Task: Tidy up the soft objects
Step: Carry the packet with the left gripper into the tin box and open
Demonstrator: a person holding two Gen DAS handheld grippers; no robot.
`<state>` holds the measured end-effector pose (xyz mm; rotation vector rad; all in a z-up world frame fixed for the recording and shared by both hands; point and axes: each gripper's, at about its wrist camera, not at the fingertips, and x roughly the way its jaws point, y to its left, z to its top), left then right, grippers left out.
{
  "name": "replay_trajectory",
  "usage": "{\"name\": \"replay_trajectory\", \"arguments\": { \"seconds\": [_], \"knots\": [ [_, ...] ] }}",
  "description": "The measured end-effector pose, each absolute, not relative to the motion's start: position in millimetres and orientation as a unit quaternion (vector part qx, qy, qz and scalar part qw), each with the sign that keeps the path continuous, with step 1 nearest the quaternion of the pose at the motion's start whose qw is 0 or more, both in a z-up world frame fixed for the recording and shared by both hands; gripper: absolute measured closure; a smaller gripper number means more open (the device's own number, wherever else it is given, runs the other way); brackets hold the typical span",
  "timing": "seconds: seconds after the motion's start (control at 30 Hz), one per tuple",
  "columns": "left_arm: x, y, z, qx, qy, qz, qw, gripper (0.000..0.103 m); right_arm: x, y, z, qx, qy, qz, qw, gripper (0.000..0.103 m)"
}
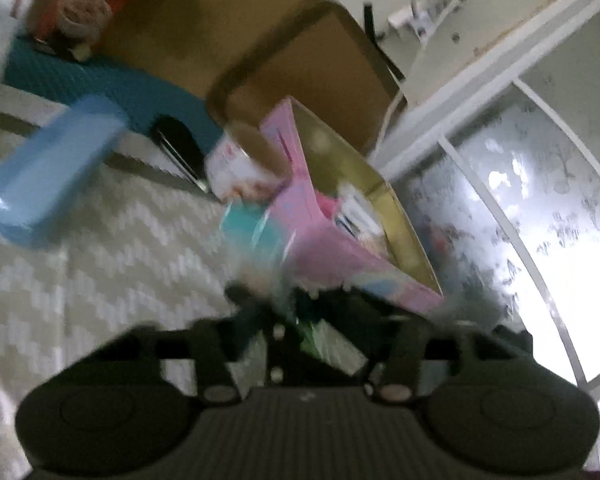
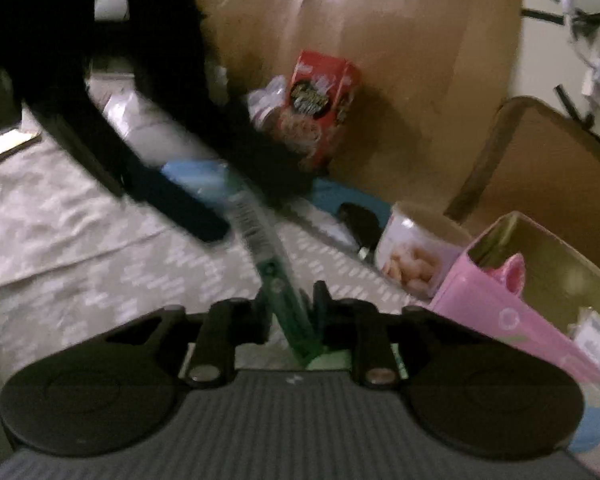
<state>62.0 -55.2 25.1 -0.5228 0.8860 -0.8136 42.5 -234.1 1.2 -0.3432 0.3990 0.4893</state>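
A thin green packet [image 2: 290,300] stands pinched between the closed pads of the right gripper [image 2: 292,308], above the patterned cloth [image 2: 100,272]. The left gripper [image 1: 300,312] is shut too, on something blurred and pale I cannot identify. Just beside sit a pink box [image 1: 320,240], a printed mug [image 2: 412,252] and a red snack box [image 2: 320,104].

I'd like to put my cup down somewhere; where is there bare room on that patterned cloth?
Free: the white zigzag-patterned cloth below the light blue oblong case. Crowded: around the pink open box and the white printed tub.
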Motion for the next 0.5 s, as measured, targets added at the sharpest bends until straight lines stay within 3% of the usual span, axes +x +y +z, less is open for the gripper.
{"name": "replay_trajectory", "arguments": {
  "seconds": [0.3, 0.5],
  "knots": [
    [62, -87, 85, -0.181, 0.344, -0.413, 0.824, 0.068, 18, -246, 29, -0.218, 0.059, 0.164, 0.960, 0.088],
    [75, -153, 119, -0.123, 0.303, -0.470, 0.820, 0.066, 28, -293, 54, -0.199, 0.031, 0.074, 0.977, 0.088]
  ]
}}
